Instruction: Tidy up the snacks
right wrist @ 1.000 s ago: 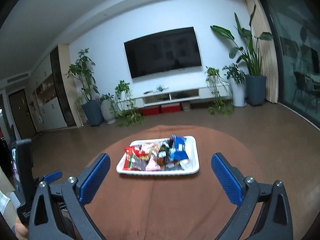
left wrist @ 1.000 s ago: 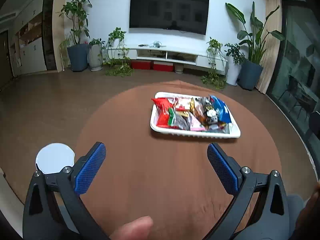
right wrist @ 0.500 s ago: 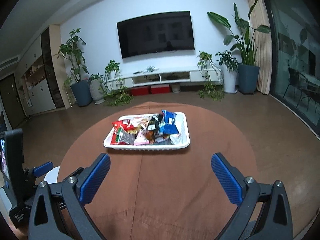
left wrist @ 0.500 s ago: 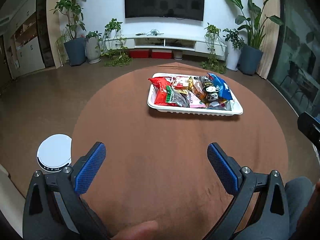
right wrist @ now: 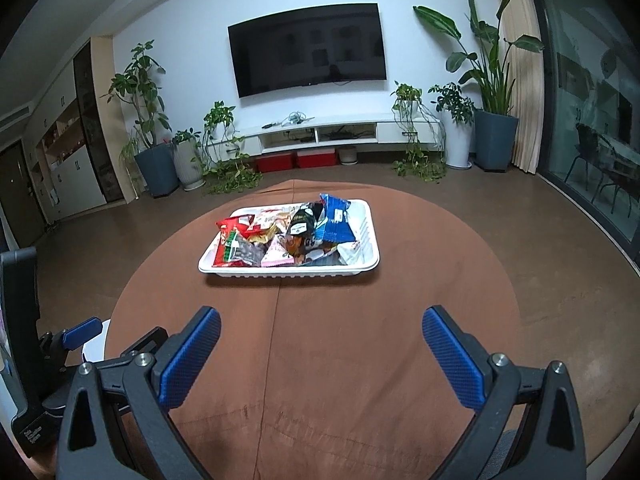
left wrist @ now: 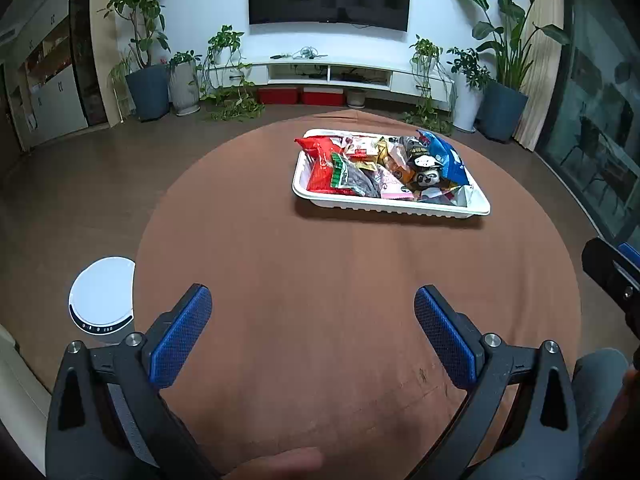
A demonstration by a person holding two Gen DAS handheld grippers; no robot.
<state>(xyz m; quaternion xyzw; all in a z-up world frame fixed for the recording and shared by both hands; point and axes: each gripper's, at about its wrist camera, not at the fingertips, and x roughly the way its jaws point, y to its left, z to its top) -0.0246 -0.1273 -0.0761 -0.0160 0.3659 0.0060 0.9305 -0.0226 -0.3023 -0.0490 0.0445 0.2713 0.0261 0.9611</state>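
A white tray (left wrist: 394,206) full of mixed snack packets sits on the far half of a round brown table (left wrist: 320,280). A red packet (left wrist: 322,160) lies at its left, a blue packet (left wrist: 448,158) at its right. In the right wrist view the tray (right wrist: 288,270) sits ahead, the blue packet (right wrist: 334,224) on top right. My left gripper (left wrist: 312,332) is open and empty over the near table. My right gripper (right wrist: 320,348) is open and empty, also short of the tray.
A white round device (left wrist: 102,296) stands on the floor left of the table. The right gripper's body (left wrist: 612,272) shows at the right edge of the left view. A TV unit (right wrist: 340,132) and potted plants line the far wall.
Both cameras tilted down and moved a little closer, so the tray sits nearer the middle of each view. Both grippers stayed open and empty.
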